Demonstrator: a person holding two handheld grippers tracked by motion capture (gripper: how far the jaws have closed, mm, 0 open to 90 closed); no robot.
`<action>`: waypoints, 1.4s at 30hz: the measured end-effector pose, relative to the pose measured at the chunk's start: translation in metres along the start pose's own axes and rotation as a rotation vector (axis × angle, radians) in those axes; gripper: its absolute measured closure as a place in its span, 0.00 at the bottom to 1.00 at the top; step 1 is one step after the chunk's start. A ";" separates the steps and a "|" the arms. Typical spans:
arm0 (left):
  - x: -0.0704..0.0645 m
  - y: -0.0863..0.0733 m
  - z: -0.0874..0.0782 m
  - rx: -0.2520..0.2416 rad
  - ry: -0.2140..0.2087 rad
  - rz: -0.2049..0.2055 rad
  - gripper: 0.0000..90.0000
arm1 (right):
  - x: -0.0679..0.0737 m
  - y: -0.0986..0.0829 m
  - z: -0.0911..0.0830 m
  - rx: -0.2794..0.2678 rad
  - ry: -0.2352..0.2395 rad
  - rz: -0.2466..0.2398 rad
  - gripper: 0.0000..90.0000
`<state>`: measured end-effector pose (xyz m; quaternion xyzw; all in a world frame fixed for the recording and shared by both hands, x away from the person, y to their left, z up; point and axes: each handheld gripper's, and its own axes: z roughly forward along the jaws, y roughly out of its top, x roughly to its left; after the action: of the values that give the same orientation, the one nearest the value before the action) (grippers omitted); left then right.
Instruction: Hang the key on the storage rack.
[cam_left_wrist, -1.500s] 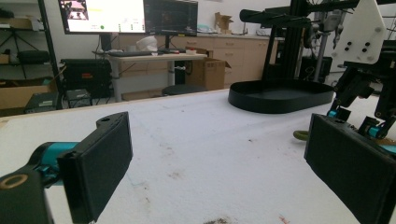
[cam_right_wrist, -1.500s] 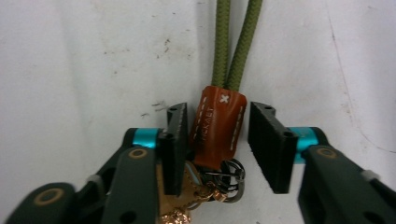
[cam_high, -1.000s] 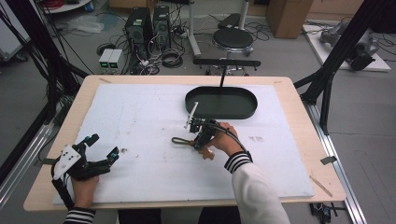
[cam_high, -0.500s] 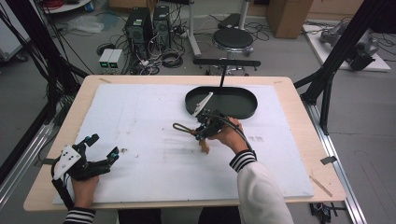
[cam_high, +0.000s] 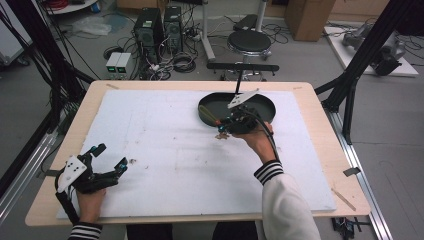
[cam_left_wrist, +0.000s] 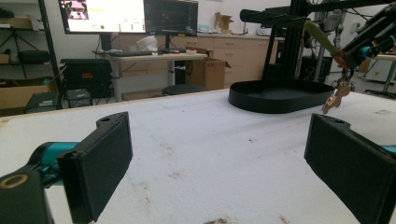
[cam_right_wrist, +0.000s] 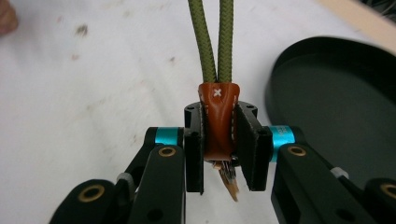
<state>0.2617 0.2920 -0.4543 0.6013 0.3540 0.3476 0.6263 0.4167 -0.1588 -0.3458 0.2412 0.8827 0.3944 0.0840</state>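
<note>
Step in hand, by my read: carrying the lanyard (cam_right_wrist: 218, 116) to the tray (cam_high: 260, 102). Right gripper (cam_right_wrist: 218, 149) is clamped on its brown leather tab, green cord loop ahead, metal clip dangling below; it's lifted off the table (cam_high: 165, 145) just beside the tray's near rim. Next: move over the tray, lower, release. Tray looks empty. Left gripper (cam_left_wrist: 219, 163) idle w/ jaws wide apart, nothing between, near table's front-left corner.

Left tongs (cam_high: 111, 157) wide open, resting low near front left corner, hand (cam_high: 90, 202) behind. Right tongs (cam_high: 225, 125) squeezed tight on something, lifted up, arm (cam_high: 280, 200) stretched forward.
</note>
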 end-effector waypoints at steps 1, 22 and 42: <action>0.000 0.000 0.000 -0.001 0.000 -0.001 0.09 | -0.002 -0.002 -0.004 -0.031 -0.017 0.014 0.82; 0.000 0.000 0.000 0.000 0.000 0.001 0.09 | -0.026 -0.021 -0.058 -0.187 -0.298 0.118 0.82; 0.000 0.000 0.000 0.004 0.001 -0.007 0.09 | -0.060 -0.027 -0.087 -0.246 -0.500 0.217 0.82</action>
<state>0.2621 0.2923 -0.4542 0.6011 0.3569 0.3449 0.6264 0.4293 -0.2612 -0.3096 0.4117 0.7493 0.4334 0.2848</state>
